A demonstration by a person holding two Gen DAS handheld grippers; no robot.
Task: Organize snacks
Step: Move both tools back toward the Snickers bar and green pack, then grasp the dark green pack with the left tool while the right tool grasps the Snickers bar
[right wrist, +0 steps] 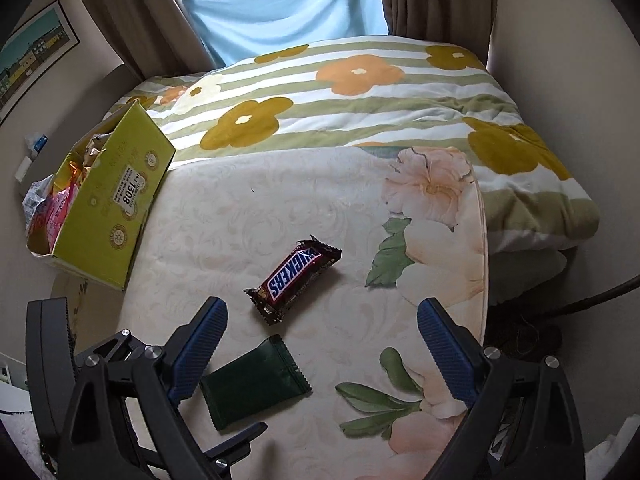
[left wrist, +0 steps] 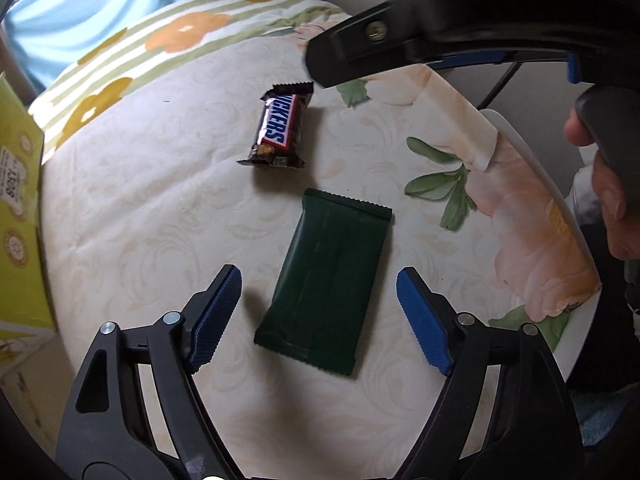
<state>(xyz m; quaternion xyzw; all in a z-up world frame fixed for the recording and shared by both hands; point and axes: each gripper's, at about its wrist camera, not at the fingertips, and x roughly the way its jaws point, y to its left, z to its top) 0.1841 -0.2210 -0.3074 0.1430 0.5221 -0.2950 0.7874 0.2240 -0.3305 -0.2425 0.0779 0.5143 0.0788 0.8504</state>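
Snickers bar [right wrist: 294, 282] lies diagonally, dark green packet [left wrist: 328, 284] lengthwise between the left gripper [left wrist: 320, 316] pads, untouched; right gripper [right wrist: 320, 356] angled down, gaping wide.

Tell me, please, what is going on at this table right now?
A person is tidying snacks with a hand-held gripper in each hand. The left gripper hangs open over a dark green packet lying flat on the tablecloth, its pads on either side and not touching it. The right gripper is open above a Snickers bar. Neither snack is picked up yet. A yellow-green box already holding other snacks stands at the table's left edge.
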